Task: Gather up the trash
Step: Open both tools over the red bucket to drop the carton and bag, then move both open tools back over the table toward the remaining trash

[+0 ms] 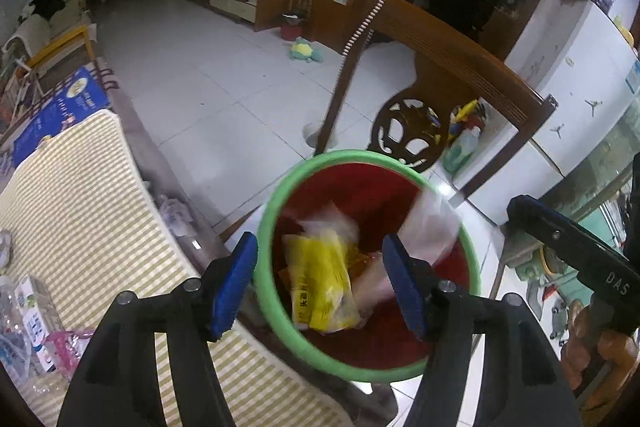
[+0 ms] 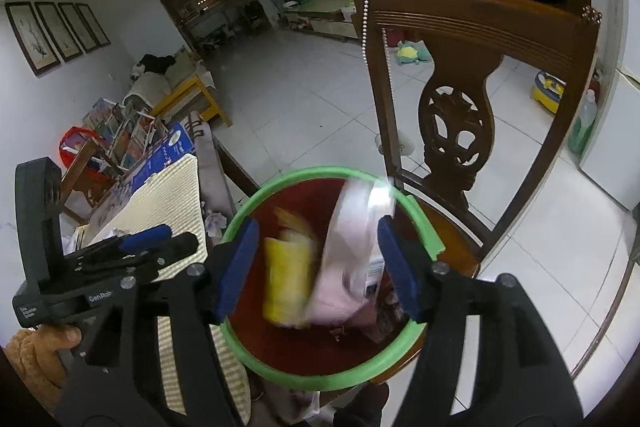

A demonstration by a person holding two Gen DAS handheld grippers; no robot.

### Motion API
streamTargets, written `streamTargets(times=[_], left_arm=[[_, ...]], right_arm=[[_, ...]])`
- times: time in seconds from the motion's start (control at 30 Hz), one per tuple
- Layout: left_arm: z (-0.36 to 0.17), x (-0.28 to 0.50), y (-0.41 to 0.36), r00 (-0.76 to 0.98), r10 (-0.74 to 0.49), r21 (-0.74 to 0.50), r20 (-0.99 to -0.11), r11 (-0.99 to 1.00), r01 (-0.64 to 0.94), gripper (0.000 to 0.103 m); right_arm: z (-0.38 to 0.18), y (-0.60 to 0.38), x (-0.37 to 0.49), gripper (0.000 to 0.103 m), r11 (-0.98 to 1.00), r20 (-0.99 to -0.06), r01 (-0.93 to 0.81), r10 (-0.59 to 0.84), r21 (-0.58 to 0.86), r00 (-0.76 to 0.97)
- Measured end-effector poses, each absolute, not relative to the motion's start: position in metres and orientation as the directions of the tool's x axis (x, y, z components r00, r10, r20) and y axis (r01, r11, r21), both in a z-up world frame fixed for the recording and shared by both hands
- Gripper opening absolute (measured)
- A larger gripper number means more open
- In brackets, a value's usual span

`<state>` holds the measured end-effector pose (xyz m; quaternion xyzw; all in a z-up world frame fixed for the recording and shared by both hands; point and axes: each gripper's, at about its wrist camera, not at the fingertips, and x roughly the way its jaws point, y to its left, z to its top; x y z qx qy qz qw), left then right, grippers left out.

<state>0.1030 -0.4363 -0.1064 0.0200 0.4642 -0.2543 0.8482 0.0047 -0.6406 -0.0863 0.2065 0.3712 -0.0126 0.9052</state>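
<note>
A red bin with a green rim (image 1: 280, 195) (image 2: 304, 177) sits beside the table. Inside lie a yellow wrapper (image 1: 320, 279) (image 2: 286, 279) and a pale plastic bag (image 1: 432, 227) (image 2: 348, 267), both motion-blurred. My left gripper (image 1: 320, 279) is open above the bin's mouth, with nothing between its blue pads (image 1: 234, 283). My right gripper (image 2: 316, 267) is open above the bin too; the blurred pale bag lies between its fingers, apparently loose. The left gripper also shows in the right wrist view (image 2: 152, 239), and the right gripper's body in the left wrist view (image 1: 576, 247).
A table with a striped yellow mat (image 1: 80, 219) (image 2: 168, 199) is at the left, with more wrappers and a small carton (image 1: 32, 323) on it. A carved wooden chair (image 1: 440, 75) (image 2: 460, 99) stands behind the bin. White tiled floor (image 1: 224, 67) stretches beyond.
</note>
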Motion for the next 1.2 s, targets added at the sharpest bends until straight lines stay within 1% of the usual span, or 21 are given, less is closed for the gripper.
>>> streamTargets(times=[0.23,0.4,0.6,0.83,0.9,1.03,1.2], left_arm=[[-0.106,0.103,-0.381,0.484,-0.365,-0.208,-0.795,0.915,0.347,0.062],[-0.109,0.098,-0.324,0.517,-0.309,-0.21,-0.798,0.947,0.242,0.062],[-0.115,0.088,-0.231,0.552,-0.212,-0.208,-0.807,0.976,0.071,0.062],[-0.122,0.074,-0.117,0.575,-0.1,-0.198,-0.812,0.974,-0.11,0.062],[-0.127,0.07,-0.082,0.572,-0.071,-0.199,-0.818,0.966,-0.166,0.064],[-0.148,0.078,-0.026,0.534,-0.057,-0.219,-0.844,0.945,-0.244,0.065],[-0.182,0.099,0.013,0.471,-0.124,-0.279,-0.873,0.92,-0.275,0.065]], right_arm=[[-0.087,-0.605,0.02,0.06,0.917,-0.676,0.114,0.192,0.381,0.711],[-0.087,-0.561,0.035,0.061,0.924,-0.681,0.039,0.252,0.381,0.687],[-0.088,-0.489,0.049,0.061,0.923,-0.69,-0.061,0.326,0.38,0.646],[-0.089,-0.403,0.055,0.062,0.917,-0.7,-0.141,0.378,0.373,0.606],[-0.088,-0.376,0.056,0.062,0.914,-0.704,-0.168,0.392,0.368,0.592],[-0.093,-0.319,0.057,0.062,0.904,-0.713,-0.218,0.425,0.369,0.558],[-0.1,-0.263,0.053,0.062,0.89,-0.726,-0.275,0.456,0.364,0.515]])
